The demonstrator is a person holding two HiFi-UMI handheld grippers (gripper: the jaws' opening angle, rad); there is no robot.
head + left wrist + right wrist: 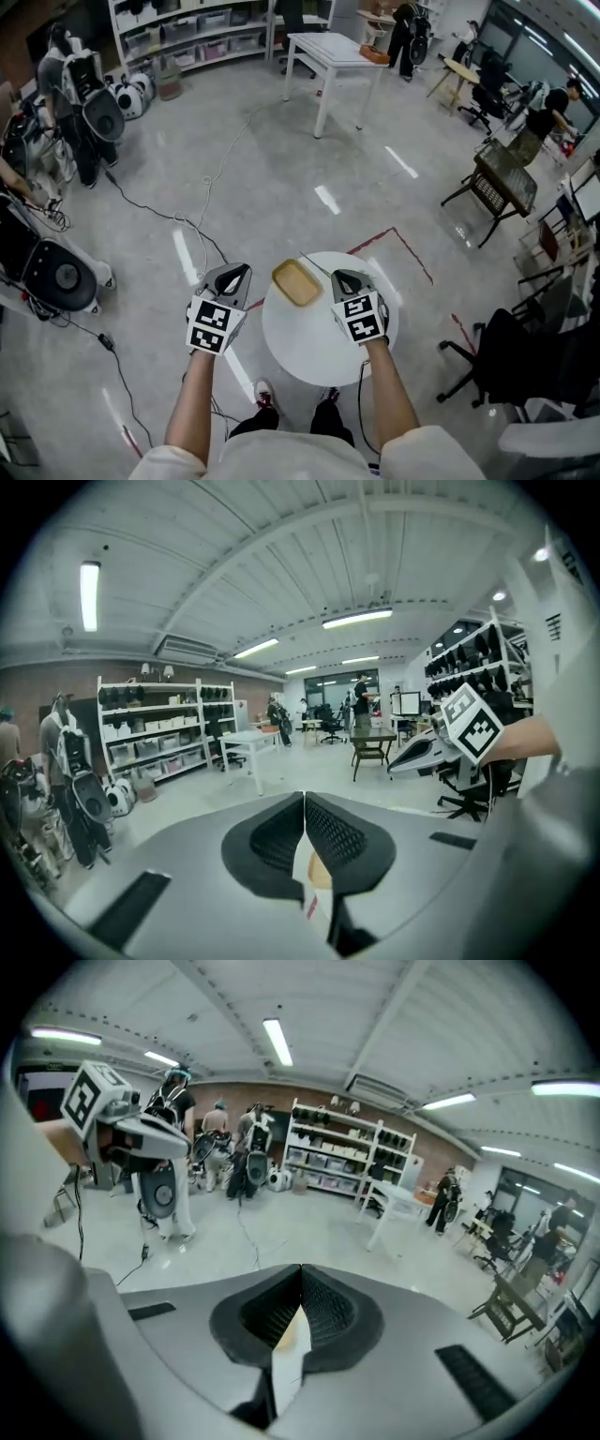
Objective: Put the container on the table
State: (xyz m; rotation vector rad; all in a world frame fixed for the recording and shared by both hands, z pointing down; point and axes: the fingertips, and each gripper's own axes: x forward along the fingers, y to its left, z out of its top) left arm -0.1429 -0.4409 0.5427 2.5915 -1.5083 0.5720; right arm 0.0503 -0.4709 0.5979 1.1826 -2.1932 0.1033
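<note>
A tan, shallow rectangular container (296, 282) lies on the far left part of a small round white table (309, 347). My left gripper (242, 270) hangs just off the table's left edge, beside the container, jaws shut and empty. Over the table's right side, my right gripper (339, 275) sits close to the container's right, also shut with nothing held. In the left gripper view the jaw tips (304, 795) meet, and a tan sliver of the container (319, 869) shows below them. The right gripper view shows its tips (301, 1267) closed too.
Cables (202, 220) trail across the grey floor beyond the table. A white rectangular table (328, 52) stands far back, shelving behind it. Black chairs (502, 183) and an office chair (511, 361) are at the right, and dark equipment (56, 272) at the left.
</note>
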